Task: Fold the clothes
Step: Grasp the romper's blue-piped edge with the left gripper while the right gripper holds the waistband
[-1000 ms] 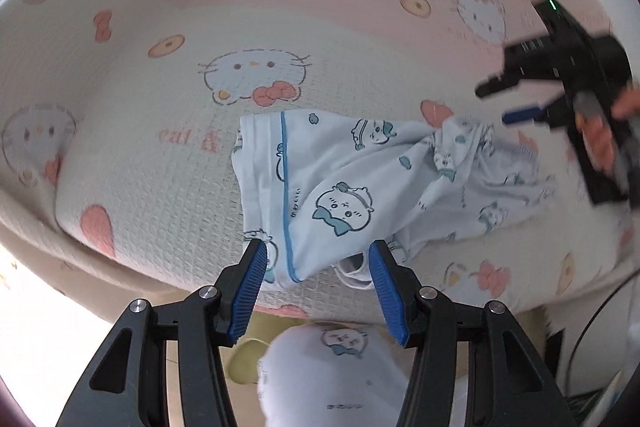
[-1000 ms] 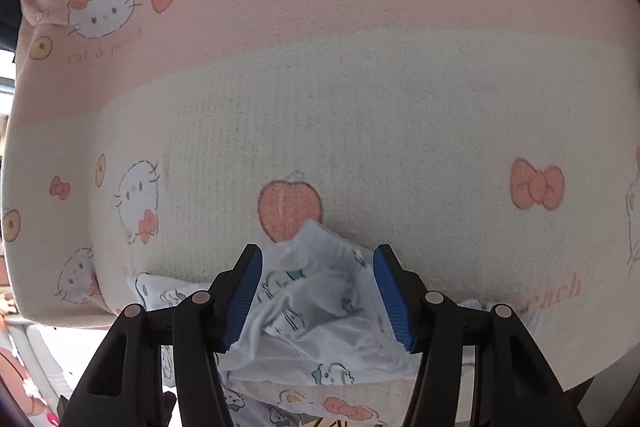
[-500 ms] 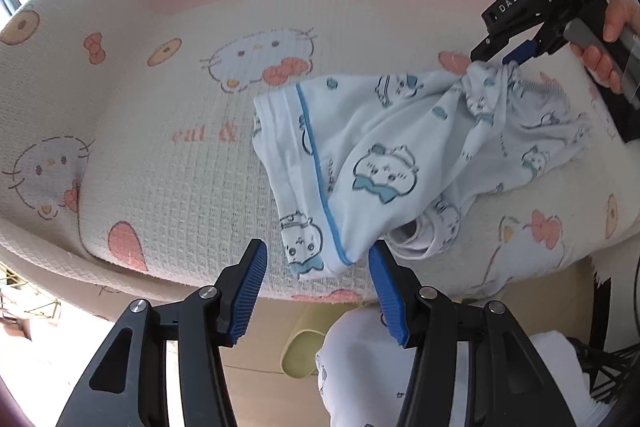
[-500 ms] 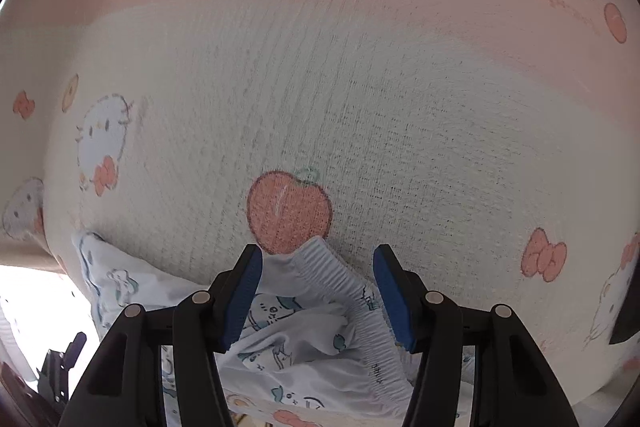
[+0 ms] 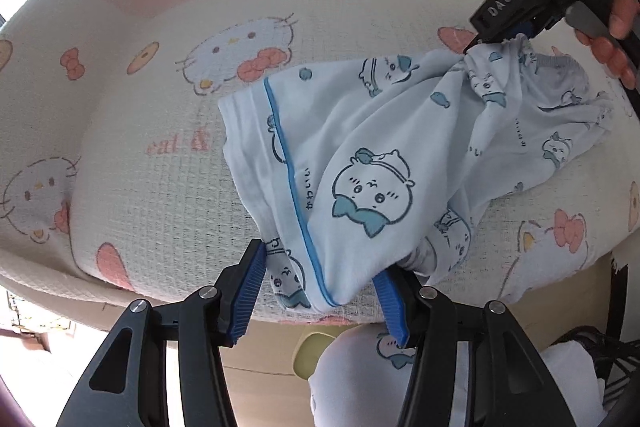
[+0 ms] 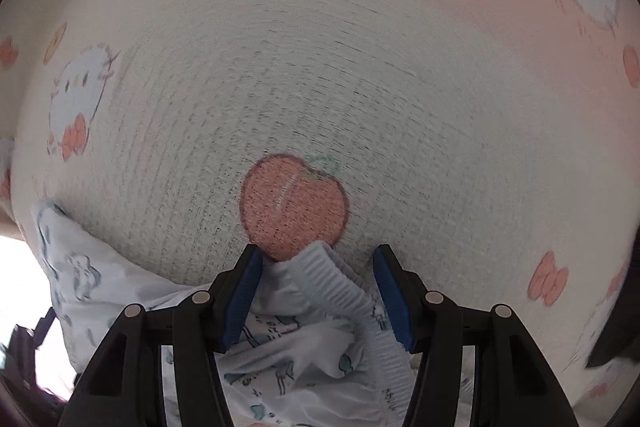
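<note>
A pale blue garment (image 5: 380,147) with cartoon prints and blue piping lies crumpled on the cushion. In the left wrist view its piped corner sits between the fingers of my left gripper (image 5: 320,267), which stands open; the pads do not press the cloth. At the upper right a hand holds my right gripper (image 5: 496,41) at the bunched far end. The right wrist view points straight down: the ribbed waistband (image 6: 340,287) of the garment (image 6: 320,347) lies between the fingers of my right gripper (image 6: 318,259). Its jaws are closing, with gaps still beside the cloth.
A cream and pink cat-print cover (image 5: 160,147) spreads over the cushion and backrest, with a peach motif (image 6: 294,203) just beyond the waistband. The cushion's front edge runs under my left gripper. Below it are a person's knee (image 5: 360,367) and a yellow-green object (image 5: 308,351).
Both grippers have come down to the garment. The piped corner now lies between the left fingers. The right view has rolled and closed in on the waistband and peach motif.
</note>
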`<move>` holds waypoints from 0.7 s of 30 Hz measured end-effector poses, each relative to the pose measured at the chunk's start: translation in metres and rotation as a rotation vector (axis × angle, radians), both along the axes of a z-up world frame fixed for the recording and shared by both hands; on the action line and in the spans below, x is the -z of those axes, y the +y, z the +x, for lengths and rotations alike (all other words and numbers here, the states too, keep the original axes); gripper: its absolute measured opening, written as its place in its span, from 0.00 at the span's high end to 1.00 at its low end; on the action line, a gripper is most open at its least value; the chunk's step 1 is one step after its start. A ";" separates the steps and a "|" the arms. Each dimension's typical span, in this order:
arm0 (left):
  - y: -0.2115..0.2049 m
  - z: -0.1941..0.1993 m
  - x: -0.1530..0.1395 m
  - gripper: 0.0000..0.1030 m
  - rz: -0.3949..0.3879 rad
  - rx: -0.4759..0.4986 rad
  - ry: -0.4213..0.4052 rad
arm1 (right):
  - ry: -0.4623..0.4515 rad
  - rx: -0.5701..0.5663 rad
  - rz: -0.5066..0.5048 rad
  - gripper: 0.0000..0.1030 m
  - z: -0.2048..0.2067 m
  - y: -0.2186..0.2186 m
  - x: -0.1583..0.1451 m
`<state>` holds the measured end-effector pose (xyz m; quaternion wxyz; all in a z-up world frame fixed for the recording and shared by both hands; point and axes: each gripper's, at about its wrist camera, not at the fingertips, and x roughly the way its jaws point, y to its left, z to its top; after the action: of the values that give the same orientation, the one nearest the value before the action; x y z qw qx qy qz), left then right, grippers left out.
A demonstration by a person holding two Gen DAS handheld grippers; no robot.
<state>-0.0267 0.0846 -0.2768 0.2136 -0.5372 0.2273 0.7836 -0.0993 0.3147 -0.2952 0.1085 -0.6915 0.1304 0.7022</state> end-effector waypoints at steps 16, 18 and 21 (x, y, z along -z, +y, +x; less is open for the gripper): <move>-0.025 -0.009 -0.019 0.83 0.184 -0.057 0.066 | 0.119 -0.018 0.053 0.81 0.047 0.016 -0.030; -0.025 -0.012 -0.026 0.83 0.207 -0.054 0.069 | 0.135 -0.004 0.061 0.81 0.053 0.016 -0.038; -0.028 -0.015 -0.035 0.84 0.249 -0.052 0.069 | 0.155 0.024 0.066 0.81 0.066 0.024 -0.048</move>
<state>-0.0414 0.0567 -0.2416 0.2504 -0.4849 0.1216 0.8291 -0.0337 0.3386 -0.2471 0.1291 -0.6296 0.1237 0.7561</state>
